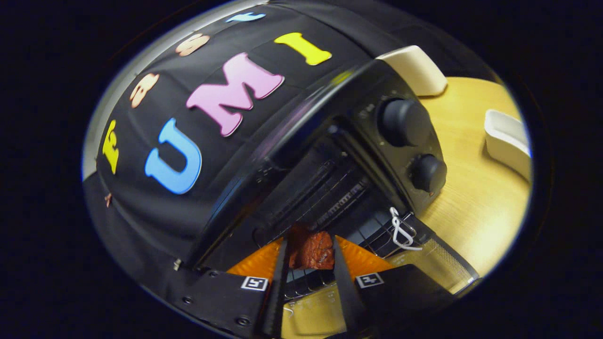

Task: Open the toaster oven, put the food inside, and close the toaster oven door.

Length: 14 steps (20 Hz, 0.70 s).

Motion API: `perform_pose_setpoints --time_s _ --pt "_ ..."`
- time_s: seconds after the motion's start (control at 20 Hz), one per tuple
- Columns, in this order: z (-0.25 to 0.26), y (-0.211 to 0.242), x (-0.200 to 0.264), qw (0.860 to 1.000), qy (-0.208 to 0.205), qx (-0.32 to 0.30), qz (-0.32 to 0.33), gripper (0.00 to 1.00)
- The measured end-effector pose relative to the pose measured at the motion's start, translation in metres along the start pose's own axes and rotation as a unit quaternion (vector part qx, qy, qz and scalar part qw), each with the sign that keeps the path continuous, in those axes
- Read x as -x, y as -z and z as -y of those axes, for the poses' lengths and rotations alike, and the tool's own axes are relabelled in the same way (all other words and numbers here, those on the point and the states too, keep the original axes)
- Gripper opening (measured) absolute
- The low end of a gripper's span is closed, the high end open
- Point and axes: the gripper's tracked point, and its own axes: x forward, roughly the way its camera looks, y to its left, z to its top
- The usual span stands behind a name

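So the toaster oven point(330, 155) is already open, with its glass door point(438, 263) folded down flat, and the view is tilted quite a bit. The gripper point(309, 263) is clenched on a reddish-brown chunk of food point(313, 249), looks like meat, pinched between both fingers right at their tips. It's hovering over the dropped door, at the mouth of the oven, with the wire rack point(339, 200) just beyond it inside the dark cavity.

I'd say we're in the middle step: food is being carried in, not yet set down. The next move probably calls for pushing forward so the piece is over the rack, lowering it, then letting go and backing out without snagging the door. There's a white loop of cord point(399, 230) near the door's hinge side, worth steering clear of.

Two knobs point(414, 146) sit on the oven's front panel, and a couple of white dishes point(506, 141) rest on the wooden surface point(471, 197) beyond.
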Motion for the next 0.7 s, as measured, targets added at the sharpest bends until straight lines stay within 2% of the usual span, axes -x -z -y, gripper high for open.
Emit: perform_pose_setpoints --time_s 0.05,0.1,0.15,0.2,0.3,0.45,0.55,0.7 --pt "-0.003 0.005 0.002 1.0 -0.004 0.023 -0.008 0.59" --pt "-0.007 0.01 0.005 0.999 -0.01 0.043 -0.014 0.7" --pt "-0.01 0.011 0.007 0.998 -0.011 0.061 -0.013 0.77" --pt "-0.01 0.015 0.008 0.997 -0.008 0.081 -0.014 0.89" --pt "-0.008 0.019 0.014 0.992 0.002 0.127 -0.017 0.97" --pt "-0.005 0.018 0.024 0.979 0.01 0.201 -0.011 0.98" --pt "-0.003 0.014 0.031 0.967 0.015 0.256 -0.003 0.98" --pt "-0.004 0.015 0.037 0.955 0.014 0.296 -0.016 0.98"
